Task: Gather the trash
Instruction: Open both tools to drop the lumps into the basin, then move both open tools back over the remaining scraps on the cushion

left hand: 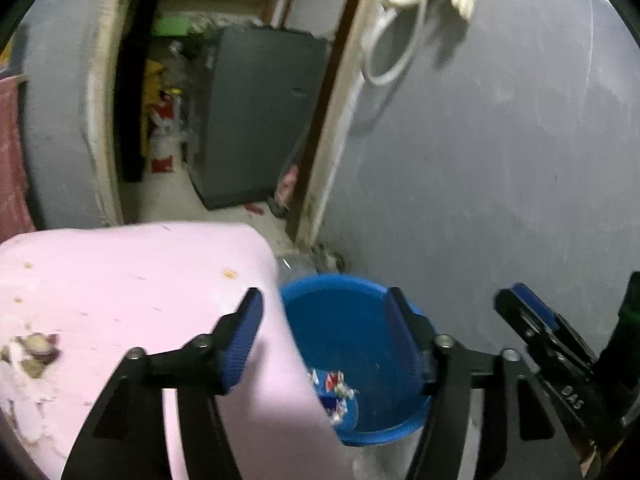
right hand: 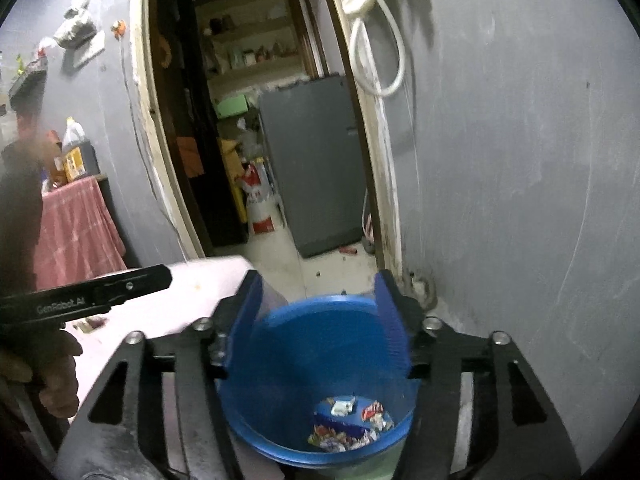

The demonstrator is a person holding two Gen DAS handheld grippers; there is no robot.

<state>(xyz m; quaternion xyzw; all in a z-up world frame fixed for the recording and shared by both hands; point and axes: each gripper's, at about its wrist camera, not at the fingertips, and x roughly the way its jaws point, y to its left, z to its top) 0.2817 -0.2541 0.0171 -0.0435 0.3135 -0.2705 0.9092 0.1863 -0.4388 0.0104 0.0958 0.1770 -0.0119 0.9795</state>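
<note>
Grey plastered wall (right hand: 520, 160), scuffed. Open doorway (right hand: 256, 120) with worn pale frame. Beyond: grey refrigerator (right hand: 316, 168), cluttered shelves (right hand: 252, 52), pale floor (right hand: 280, 248). White hose (right hand: 380, 40) hung beside frame. Dim light.

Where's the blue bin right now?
The blue bin sits on the floor against the grey wall, right of the pink surface, wrappers inside.

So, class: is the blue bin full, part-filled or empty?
Part-filled. The blue bin holds only a thin layer of crumpled wrappers at the bottom; its inner walls above them are bare.
</note>
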